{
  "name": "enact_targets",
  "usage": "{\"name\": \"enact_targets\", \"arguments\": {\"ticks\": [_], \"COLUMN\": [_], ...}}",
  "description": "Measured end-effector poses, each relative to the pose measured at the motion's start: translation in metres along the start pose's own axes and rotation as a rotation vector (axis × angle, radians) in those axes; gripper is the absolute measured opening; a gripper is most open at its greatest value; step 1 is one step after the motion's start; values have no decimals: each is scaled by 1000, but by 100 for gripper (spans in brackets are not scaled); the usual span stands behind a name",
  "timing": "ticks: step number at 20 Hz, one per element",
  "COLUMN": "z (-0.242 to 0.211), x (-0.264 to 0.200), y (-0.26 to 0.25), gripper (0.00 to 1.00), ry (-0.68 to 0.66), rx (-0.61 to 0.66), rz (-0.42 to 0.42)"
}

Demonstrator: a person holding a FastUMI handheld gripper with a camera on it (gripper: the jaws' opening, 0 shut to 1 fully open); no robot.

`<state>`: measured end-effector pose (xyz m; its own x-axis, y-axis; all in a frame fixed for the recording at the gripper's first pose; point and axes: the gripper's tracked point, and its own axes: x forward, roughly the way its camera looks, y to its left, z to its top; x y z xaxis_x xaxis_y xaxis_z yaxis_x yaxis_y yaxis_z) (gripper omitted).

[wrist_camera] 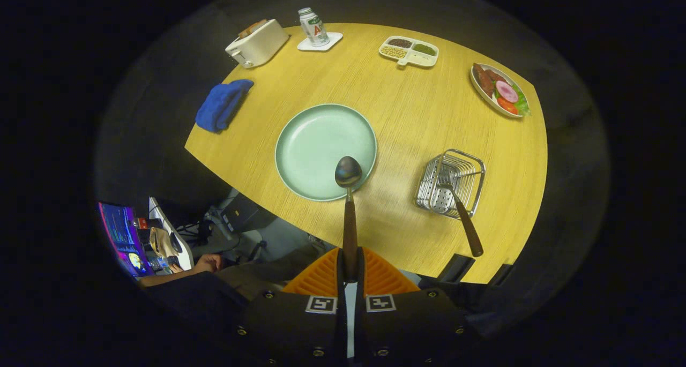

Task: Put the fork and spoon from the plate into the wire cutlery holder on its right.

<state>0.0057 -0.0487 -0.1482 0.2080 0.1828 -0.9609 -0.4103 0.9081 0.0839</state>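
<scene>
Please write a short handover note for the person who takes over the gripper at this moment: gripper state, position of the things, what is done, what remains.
Gripper: shut on the spoon, gripping its wooden handle; the bowl points forward over the near rim of the plate.
Fork: already in the wire cutlery holder, handle leaning out toward the near table edge.
Plate: no cutlery lying on it.
Left: carry the spoon right to the holder and drop it in beside the fork.
</scene>
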Motion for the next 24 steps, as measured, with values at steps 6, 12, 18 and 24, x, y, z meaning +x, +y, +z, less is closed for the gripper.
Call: {"name": "enact_targets", "arguments": {"ticks": [6,12,18,24], "z": [-6,-5,-9,-8], "x": [-32,-58,-63,-50], "y": [-44,-76,-100,-111], "gripper": [5,5,5,5], "ry": [-38,-84,-70,-24], "rx": [93,168,232,268], "rz": [-32,-41,-56,-60]}}
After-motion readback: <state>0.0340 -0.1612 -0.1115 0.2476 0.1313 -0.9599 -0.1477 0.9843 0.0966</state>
